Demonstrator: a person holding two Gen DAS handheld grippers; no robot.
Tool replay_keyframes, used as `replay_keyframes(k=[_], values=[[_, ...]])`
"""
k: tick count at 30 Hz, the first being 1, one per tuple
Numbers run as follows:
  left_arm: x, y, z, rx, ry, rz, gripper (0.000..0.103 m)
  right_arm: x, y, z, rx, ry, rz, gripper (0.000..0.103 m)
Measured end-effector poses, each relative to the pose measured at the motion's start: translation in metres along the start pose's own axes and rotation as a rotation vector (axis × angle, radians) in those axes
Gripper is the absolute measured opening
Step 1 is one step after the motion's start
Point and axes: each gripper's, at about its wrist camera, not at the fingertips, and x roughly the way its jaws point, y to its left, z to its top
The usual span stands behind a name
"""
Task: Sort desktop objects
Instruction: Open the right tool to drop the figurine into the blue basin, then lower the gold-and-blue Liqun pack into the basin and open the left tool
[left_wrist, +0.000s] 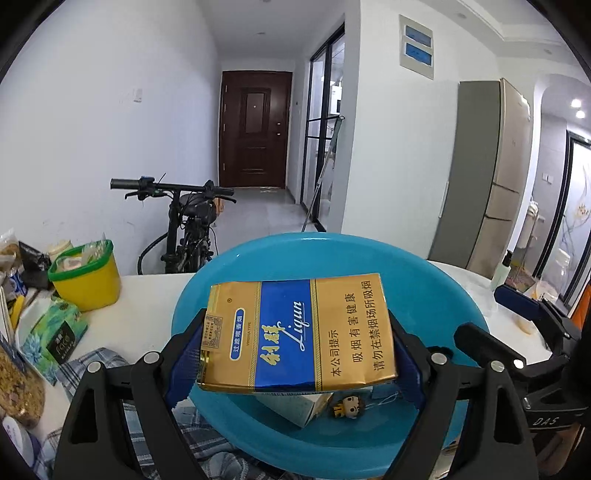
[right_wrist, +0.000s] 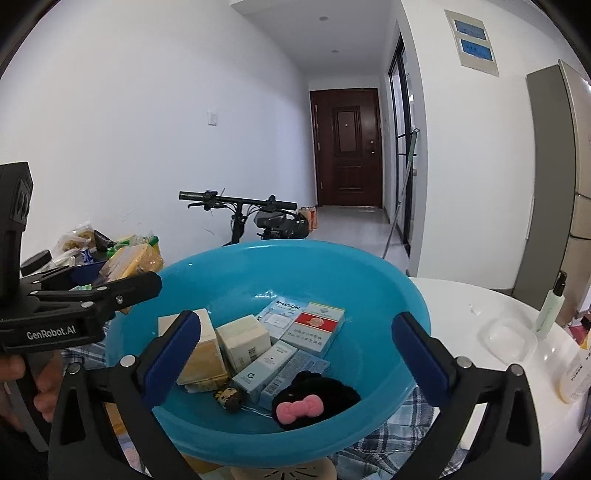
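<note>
My left gripper (left_wrist: 299, 354) is shut on a gold and blue Liqun cigarette pack (left_wrist: 299, 332), held flat above the blue plastic basin (left_wrist: 258, 258). In the right wrist view the left gripper and the gold pack (right_wrist: 125, 264) sit at the basin's left rim. My right gripper (right_wrist: 295, 354) is open and empty over the basin (right_wrist: 388, 288). Inside lie several small boxes, a red and white cigarette pack (right_wrist: 317, 325), a small doll figure (right_wrist: 229, 397) and a black plush with a pink bow (right_wrist: 310, 402).
The basin rests on a plaid cloth (left_wrist: 92, 362) on a white table (left_wrist: 147, 295). A yellow tub (left_wrist: 86, 273), a tissue pack (left_wrist: 51, 332) and snack bags are at the left. A clear lid (right_wrist: 508, 338) and bottles (right_wrist: 552, 306) stand at the right. A bicycle (left_wrist: 184, 221) is behind.
</note>
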Motion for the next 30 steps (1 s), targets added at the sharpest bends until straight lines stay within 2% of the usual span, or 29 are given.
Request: replay_keyframes(k=[6, 15, 30], values=[[-0.008, -0.008, -0.007, 0.041, -0.017, 0.018, 0.088, 0.006, 0.001, 0.000, -0.016, 0.022, -0.011, 0.103], [-0.007, -0.020, -0.016, 0.074, -0.003, 0.040, 0.088, 0.002, 0.001, -0.001, -0.008, 0.005, -0.014, 0.103], [-0.001, -0.023, -0.024, 0.078, 0.018, 0.035, 0.088, -0.001, -0.006, -0.002, 0.020, -0.008, -0.026, 0.103]])
